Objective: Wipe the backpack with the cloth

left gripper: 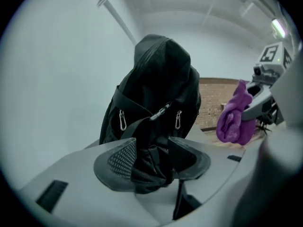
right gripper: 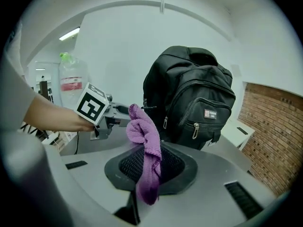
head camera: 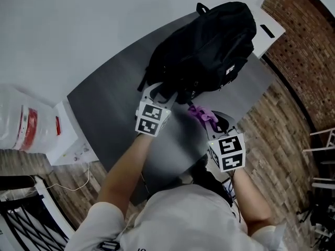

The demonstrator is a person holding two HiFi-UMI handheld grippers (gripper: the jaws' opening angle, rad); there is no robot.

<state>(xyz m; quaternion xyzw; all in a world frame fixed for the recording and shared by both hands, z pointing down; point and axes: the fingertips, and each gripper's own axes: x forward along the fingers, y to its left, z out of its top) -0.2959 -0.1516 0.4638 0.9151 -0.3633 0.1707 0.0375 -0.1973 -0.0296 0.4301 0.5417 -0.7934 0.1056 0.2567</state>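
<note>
Right gripper (head camera: 211,119) clamps the purple cloth (head camera: 199,112), just near-right of the upright backpack (head camera: 204,46); left gripper (head camera: 158,91) jaws apparently spread, slack around backpack fabric.

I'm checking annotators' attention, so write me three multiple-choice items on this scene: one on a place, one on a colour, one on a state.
1. The backpack stands on: A the floor; B the grey table; C a chair.
2. The cloth is: A purple; B yellow; C white.
3. The right claw is: A open and empty; B shut on the cloth; C shut on a zipper pull.
Answers: B, the head view shows it on the tabletop; A, both gripper views show purple; B, its jaws pinch the cloth's middle.
</note>
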